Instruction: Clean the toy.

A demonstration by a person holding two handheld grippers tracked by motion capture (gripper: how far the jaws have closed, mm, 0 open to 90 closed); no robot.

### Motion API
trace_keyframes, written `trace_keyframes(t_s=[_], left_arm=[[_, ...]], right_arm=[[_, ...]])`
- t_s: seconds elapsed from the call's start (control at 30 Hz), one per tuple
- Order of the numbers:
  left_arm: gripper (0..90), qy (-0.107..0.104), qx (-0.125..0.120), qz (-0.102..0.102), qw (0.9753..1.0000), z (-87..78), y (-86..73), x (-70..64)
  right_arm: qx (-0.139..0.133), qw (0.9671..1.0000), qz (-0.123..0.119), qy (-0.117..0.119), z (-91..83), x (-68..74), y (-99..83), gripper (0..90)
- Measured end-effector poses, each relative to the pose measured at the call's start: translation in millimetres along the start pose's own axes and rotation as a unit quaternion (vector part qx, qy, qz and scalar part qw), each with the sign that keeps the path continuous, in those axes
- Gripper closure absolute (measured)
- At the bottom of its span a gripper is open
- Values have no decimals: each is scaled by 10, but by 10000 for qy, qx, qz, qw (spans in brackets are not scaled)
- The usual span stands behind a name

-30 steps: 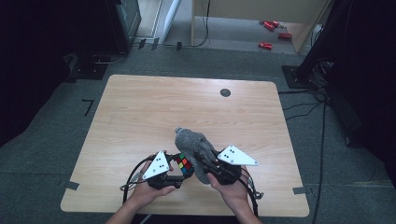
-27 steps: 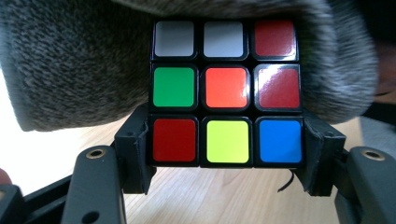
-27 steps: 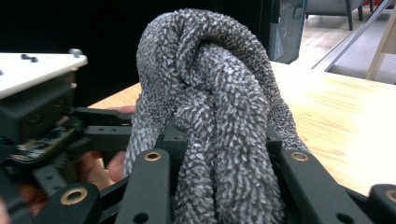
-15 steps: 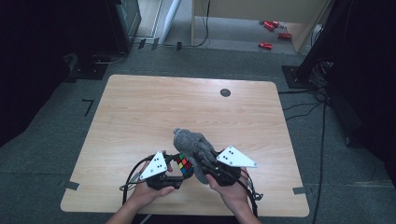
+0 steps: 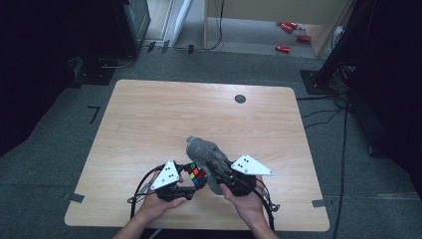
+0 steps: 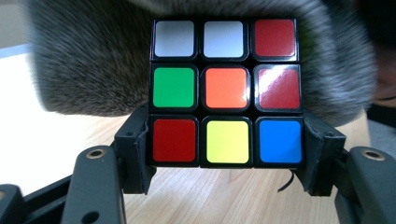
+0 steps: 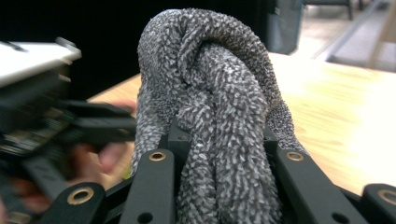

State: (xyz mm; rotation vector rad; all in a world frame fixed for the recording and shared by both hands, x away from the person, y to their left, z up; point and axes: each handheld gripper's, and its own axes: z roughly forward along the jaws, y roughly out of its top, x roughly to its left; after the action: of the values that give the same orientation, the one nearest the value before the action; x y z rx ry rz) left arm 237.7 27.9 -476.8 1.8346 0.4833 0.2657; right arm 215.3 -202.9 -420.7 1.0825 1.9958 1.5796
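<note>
My left gripper [image 5: 191,180] is shut on a Rubik's cube [image 5: 197,174] near the table's front edge. In the left gripper view the cube [image 6: 225,92] fills the middle, its bottom row clamped between the two black jaws, with white, red, green, orange, yellow and blue stickers facing the camera. My right gripper [image 5: 221,175] is shut on a bunched grey cloth [image 5: 204,154], which presses against the cube's far side. Between the jaws in the right gripper view the cloth [image 7: 219,116] rises in thick folds, and the left gripper [image 7: 70,123] shows blurred beside it.
The wooden table [image 5: 164,114] has a small dark round hole [image 5: 240,98] near its far edge. Cables [image 5: 144,185] trail from both grippers over the front edge. Red items [image 5: 288,30] lie on the floor beyond the table.
The cloth has shifted slightly against the cube between the earlier frames and now. Both hands stay in the same spot.
</note>
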Motion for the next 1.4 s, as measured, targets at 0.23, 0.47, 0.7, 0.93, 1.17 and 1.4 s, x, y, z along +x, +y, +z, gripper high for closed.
trace_keyframes(t_s=[0.23,0.47,0.7,0.93,1.17,1.4], left_arm=[[349,-2,-183,-116,9998,-60,33,12],[349,-23,-81,-145,9999,-12,10,6],[349,19,-105,-77,9999,-35,22,-10],[349,30,-14,-250,9997,-6,-1,28],[349,137,39,-113,9998,-12,5,1],[349,229,-31,-387,9990,-64,1,114]], right_arm=[[63,9997,83,-233,8,-123,-55,701],[70,9999,25,-148,-13,-50,-22,711],[-31,9998,-111,-143,14,-45,-29,708],[95,9998,85,-160,6,-100,-55,709],[40,9999,-69,-96,28,-45,-33,703],[188,9993,301,-115,54,-194,-115,703]])
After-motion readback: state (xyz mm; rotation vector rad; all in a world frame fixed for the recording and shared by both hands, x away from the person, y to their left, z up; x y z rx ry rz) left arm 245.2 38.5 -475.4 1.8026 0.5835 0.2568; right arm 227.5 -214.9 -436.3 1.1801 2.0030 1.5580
